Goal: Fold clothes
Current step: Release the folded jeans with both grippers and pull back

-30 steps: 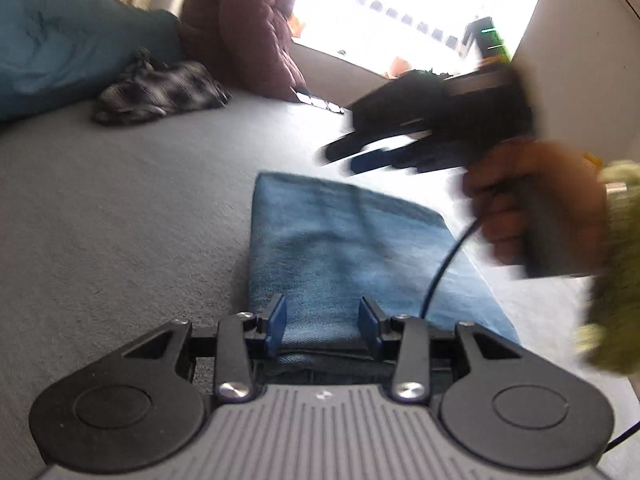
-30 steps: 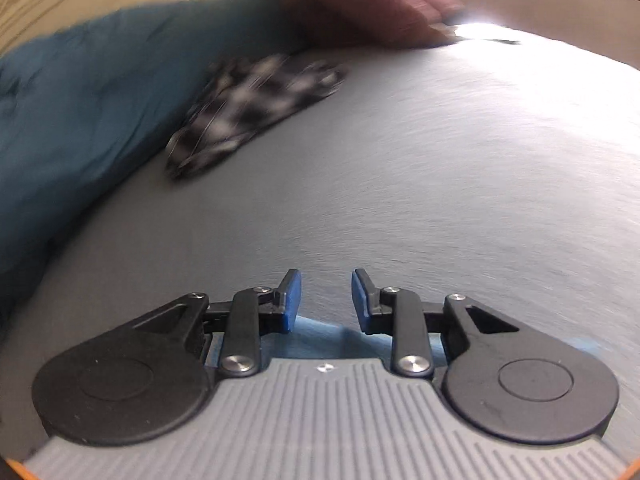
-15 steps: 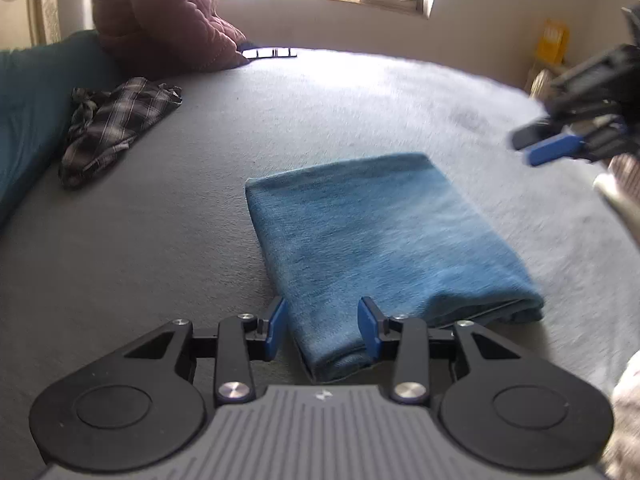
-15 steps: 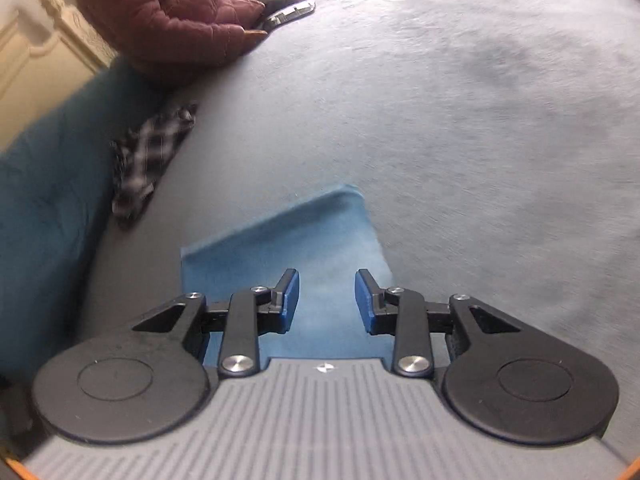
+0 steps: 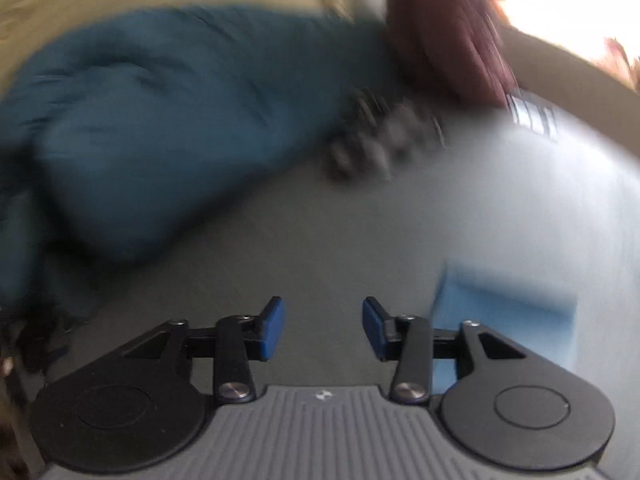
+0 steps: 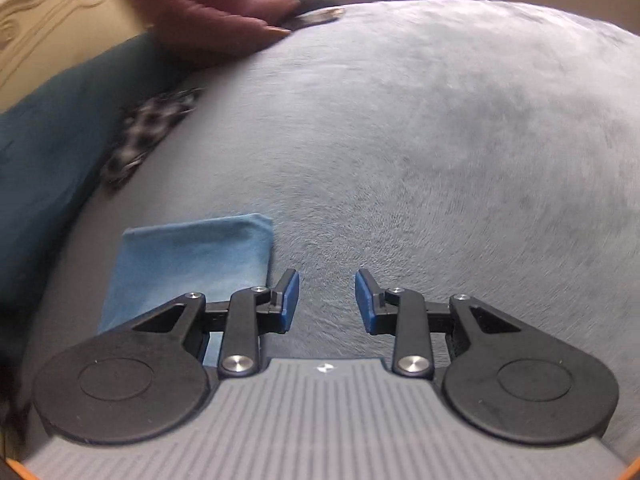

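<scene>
Denim cloth (image 6: 188, 256), folded into a neat light-blue rectangle, lies flat on the grey bed (image 6: 440, 140), while a crumpled checked garment (image 6: 148, 136) sits well apart by the teal pillow (image 6: 48, 152) at the bed's edge. Both the left gripper (image 5: 323, 322) and right gripper (image 6: 327, 300) hover with jaws apart, holding nothing. If more folding is due, the checked piece looks the likely candidate: pinch it by a hem or corner and spread it flat on bare bed.

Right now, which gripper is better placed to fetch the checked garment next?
Left, probably. The left gripper, open and empty, faces the checked garment; the right gripper, open too, sees it off to its side.
</scene>
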Demonstrator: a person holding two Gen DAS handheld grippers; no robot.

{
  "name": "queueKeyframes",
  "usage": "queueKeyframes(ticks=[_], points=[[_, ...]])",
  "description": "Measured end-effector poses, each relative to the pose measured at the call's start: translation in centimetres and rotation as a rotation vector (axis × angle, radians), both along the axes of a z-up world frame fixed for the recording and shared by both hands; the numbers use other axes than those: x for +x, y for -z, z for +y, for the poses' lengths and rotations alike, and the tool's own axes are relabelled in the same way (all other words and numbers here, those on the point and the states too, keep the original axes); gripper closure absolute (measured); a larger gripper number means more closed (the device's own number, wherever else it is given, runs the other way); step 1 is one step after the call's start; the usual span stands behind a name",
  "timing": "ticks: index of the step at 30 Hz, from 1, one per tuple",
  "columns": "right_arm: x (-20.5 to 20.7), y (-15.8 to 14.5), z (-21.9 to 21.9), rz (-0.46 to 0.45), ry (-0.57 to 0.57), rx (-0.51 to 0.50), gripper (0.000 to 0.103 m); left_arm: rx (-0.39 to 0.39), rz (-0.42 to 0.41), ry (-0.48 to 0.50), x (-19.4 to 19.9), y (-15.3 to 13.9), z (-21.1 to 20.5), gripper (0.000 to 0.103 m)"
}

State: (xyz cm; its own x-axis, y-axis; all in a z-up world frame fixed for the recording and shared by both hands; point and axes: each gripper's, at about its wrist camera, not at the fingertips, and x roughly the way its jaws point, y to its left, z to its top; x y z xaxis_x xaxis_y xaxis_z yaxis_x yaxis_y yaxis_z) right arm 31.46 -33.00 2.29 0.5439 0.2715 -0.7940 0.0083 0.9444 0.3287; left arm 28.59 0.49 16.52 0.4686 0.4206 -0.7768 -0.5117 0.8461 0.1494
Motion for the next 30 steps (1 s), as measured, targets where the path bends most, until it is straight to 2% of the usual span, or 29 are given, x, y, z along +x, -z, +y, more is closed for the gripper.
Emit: queueKeyframes(ticks=[3,6,10,11,14,17,19,21,22,24,27,30], points=[[1.8,-1.4,0.2,0.025,-0.023,0.079,0.072,0.074,-0.039,0.073,2.7,-3.3,-1.1,0.048],[4.8,-2.1,2.8,0.006,-0.097,0.143,0.072,0.148,-0.079,0.145,5.3,-6.6,-2.2,0.046],[8.4,1.6,7.2,0.026,-0.167,0.212,0.072,0.244,-0.128,0.245,8.8,-10.7,-3.7,0.046],[9.0,3.1,8.2,0.036,-0.181,0.220,0.072,0.253,-0.121,0.281,9.3,-9.9,-4.0,0.046],[10.0,8.4,10.8,0.036,-0.190,0.152,0.073,0.276,-0.102,0.386,10.8,-7.2,-5.2,0.046],[9.0,10.9,9.8,-0.018,-0.104,0.208,0.073,0.221,-0.088,0.437,9.3,-1.5,-6.2,0.046],[5.5,10.3,8.0,-0.066,-0.037,0.236,0.071,0.159,-0.056,0.487,7.9,2.7,-6.4,0.046],[2.0,9.7,6.2,-0.114,0.030,0.264,0.062,0.116,-0.014,0.568,6.8,6.8,-6.7,0.046],[0.2,9.4,5.3,-0.137,0.063,0.278,0.058,0.124,0.004,0.618,6.2,8.3,-6.7,0.046],[-3.3,8.8,3.4,-0.185,0.130,0.305,0.056,0.160,0.023,0.718,4.8,11.0,-7.1,0.046],[-8.4,9.6,1.2,-0.219,0.217,0.318,0.054,0.143,0.007,0.853,2.7,14.4,-7.2,0.046],[-10.0,8.4,1.3,-0.255,0.262,0.299,0.052,0.072,-0.053,0.905,1.1,16.7,-6.5,0.046]])
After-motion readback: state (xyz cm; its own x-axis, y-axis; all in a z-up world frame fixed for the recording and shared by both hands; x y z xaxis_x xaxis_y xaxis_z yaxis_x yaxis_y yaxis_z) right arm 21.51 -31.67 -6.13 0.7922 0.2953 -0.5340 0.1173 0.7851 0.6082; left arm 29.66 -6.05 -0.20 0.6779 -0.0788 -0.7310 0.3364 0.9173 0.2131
